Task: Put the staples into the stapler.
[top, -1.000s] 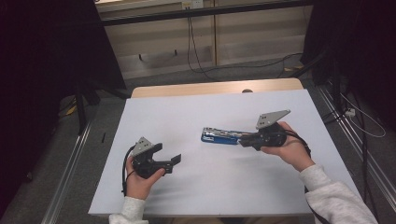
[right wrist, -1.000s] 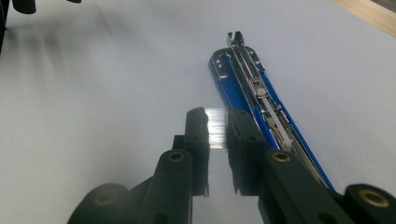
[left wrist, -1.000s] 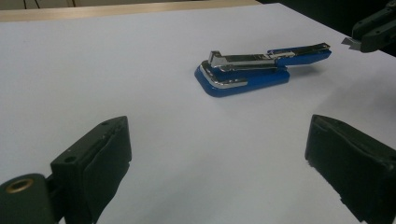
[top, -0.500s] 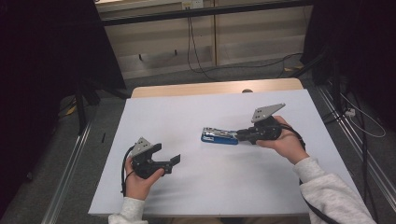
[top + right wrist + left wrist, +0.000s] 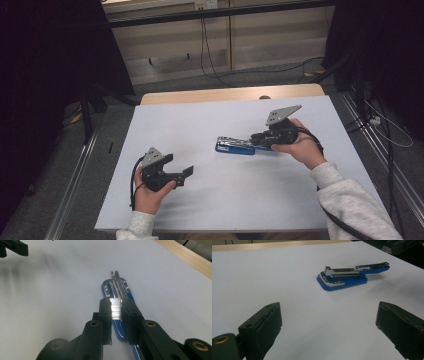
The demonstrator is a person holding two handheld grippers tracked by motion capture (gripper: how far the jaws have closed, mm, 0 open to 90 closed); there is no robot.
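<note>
Fingers (image 5: 105, 315) of right gripper (image 5: 116, 312) clamped on blue stapler (image 5: 117, 287); left gripper (image 5: 328, 322) spread wide.

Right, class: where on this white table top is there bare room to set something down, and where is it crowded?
Bare: the far left, from the wooden edge down to the left claw, and the near strip between both hands. Crowded: right of centre, where the right claw grips the blue stapler on the white table top.
</note>
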